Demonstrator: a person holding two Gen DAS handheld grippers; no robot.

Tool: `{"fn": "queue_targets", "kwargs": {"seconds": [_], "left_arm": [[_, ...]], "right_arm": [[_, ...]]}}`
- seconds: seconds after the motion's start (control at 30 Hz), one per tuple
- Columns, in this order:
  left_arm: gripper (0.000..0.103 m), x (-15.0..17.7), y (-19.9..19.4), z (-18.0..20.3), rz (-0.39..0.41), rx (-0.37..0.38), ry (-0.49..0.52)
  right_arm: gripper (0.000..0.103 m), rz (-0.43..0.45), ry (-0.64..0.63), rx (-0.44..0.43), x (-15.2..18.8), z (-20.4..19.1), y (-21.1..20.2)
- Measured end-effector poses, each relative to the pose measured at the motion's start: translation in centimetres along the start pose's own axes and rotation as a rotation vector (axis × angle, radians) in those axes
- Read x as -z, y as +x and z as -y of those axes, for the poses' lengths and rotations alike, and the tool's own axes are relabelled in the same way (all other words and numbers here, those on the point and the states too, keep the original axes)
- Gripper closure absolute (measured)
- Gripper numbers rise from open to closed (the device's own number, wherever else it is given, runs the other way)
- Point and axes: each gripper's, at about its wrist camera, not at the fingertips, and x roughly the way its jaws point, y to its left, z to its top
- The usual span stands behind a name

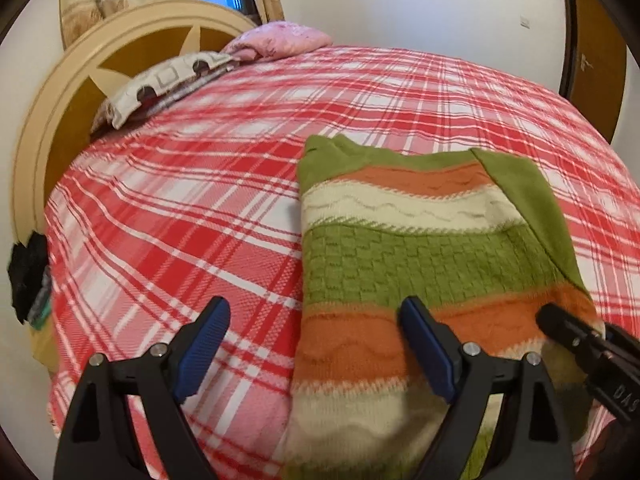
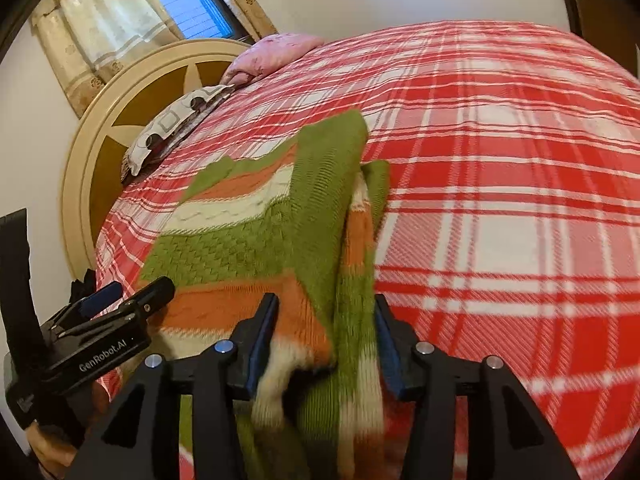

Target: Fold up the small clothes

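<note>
Plaid bedspread (image 1: 180,208) carries sweater (image 1: 400,240); left gripper (image 1: 316,344) spread empty, right gripper (image 2: 326,344) pinching its edge.

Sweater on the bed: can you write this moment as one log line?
sweater: part-folded on plaid bed | right gripper: around sweater edge | left gripper: open

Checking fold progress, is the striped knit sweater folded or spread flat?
Partly folded: the green, orange and cream striped knit sweater has its green sleeve turned over its body.

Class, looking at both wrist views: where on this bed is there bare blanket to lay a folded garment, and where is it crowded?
Free: plaid blanket right of the striped sweater, and between sweater and pillows. Crowded: the near edge, where both grippers meet the sweater.
</note>
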Motion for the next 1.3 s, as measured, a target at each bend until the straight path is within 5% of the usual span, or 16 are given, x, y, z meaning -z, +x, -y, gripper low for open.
{"fn": "queue_targets", "kwargs": {"seconds": [0.07,0.2,0.5,0.87,1.3], "left_arm": [[0.013,0.5,-0.9,0.2,0.009,0.0,0.002],[0.013,1.7,-2.4,0.8,0.012,0.005,-0.004],[0.013,5.0,-5.9,2.5,0.036,0.038,0.053],[0.005,6.4,-11.6,3.2,0.126,0.041,0.033],[0.0,6.7,-17.1,3.0,0.293,-0.009,0.073]], "right_arm": [[0.053,0.028,-0.013,0.036,0.6,-0.2,-1.5],[0.035,0.073,0.016,0.071,1.6,0.0,-3.7],[0.034,0.112,0.0,0.109,4.8,-0.5,-7.8],[0.034,0.328,-0.072,0.218,6.0,-3.1,-14.8],[0.023,0.456,-0.074,0.167,6.5,-5.4,-20.5]]}}
